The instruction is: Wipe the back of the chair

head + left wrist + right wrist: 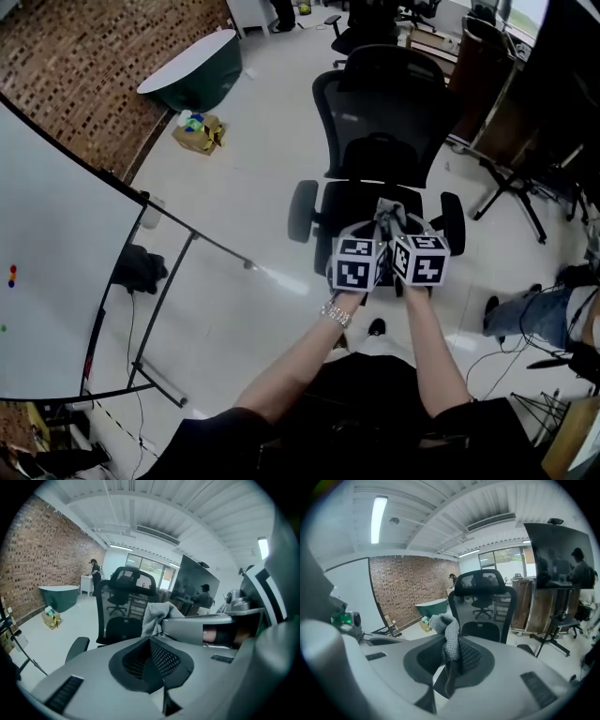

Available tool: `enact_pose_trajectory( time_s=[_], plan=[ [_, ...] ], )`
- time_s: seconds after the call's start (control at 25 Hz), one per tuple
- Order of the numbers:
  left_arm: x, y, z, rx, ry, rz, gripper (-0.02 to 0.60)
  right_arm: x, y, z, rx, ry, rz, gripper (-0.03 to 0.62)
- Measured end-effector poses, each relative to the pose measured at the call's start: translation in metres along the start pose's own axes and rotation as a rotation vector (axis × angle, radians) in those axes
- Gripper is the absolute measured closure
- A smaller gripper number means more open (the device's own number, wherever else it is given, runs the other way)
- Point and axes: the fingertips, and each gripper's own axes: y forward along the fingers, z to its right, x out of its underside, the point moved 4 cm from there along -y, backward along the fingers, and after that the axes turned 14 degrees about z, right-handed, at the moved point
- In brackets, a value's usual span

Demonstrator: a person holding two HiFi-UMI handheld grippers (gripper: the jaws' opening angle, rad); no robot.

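Right fingers: clamped on a grey cloth. It is pinched low, and a bunched end stands up past the tips.
Left fingers: brought together, nothing between them.
Right gripper and left gripper are side by side, nearly touching, with the cloth end showing between them in the head view. Both hover over the front of the seat, short of the chair back.

Chair: black office chair, upright, seat facing the person.
- Back is mesh in a stiff frame, headrest on top.
- Not yet touched by the cloth.

Handling (judgement):
- Cloth is soft, light and limp. The present pinch looks secure, and the free end should fold flat under pressure.
- Mesh will give a little; the frame will not.
- The chair may swivel or roll when pushed. The free left gripper could brace the frame edge or an armrest.

Containers, well apart from the chair by the brick wall:
- Cardboard box on the floor, holding small blue-green and white items I cannot identify.
- Dark green tub with a white top; contents cannot be told.
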Motion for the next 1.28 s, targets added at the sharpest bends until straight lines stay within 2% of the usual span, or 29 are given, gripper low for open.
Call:
enact_pose_trajectory(
  time_s=[0.4, 1.28],
  plan=[
    [-0.037, -0.002, 0.026, -0.012, 0.081, 0.061, 0.578, -0.023, -0.019, 0.003, -0.059, -0.016, 0.027, 0.546],
    [-0.037, 0.012, 0.045, -0.041, 0.107, 0.071, 0.578, -0.026, -0.023, 0.023, -0.136, 0.056, 0.027, 0.546]
  ],
)
